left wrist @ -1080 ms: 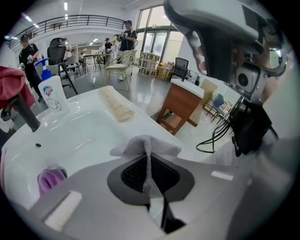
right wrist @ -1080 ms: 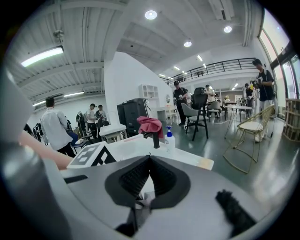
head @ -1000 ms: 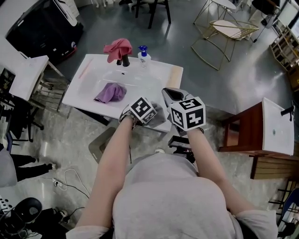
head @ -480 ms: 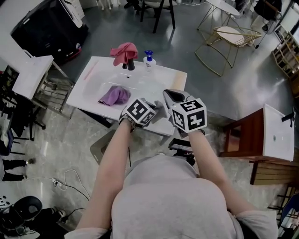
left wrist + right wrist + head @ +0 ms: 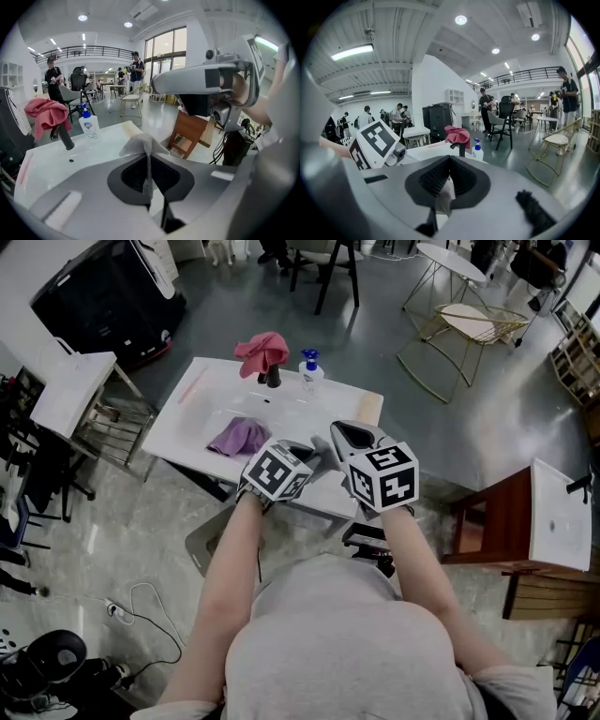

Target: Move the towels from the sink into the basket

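A grey towel [image 5: 142,142] is pinched in my left gripper [image 5: 148,165], whose jaws are shut on it. The same grey towel [image 5: 444,196] also hangs in the shut jaws of my right gripper [image 5: 443,185]. In the head view, both grippers hover side by side over the near rim of the white sink [image 5: 192,423], the left gripper [image 5: 302,459] beside the right gripper [image 5: 339,441]. A purple towel [image 5: 239,437] lies in the basin. A pink towel [image 5: 262,351] is draped over the black faucet [image 5: 63,136]. A grey container [image 5: 205,542] sits on the floor under the sink, partly hidden by my left arm.
A soap bottle [image 5: 310,372] stands at the sink's back edge. A wooden stand with a white top [image 5: 553,512] is to the right, and a white side table [image 5: 73,390] to the left. Chairs [image 5: 464,315] and people stand farther off.
Both grippers have lifted with the grey towel between them, the left one more than the right. The purple and pink towels have stayed in place.
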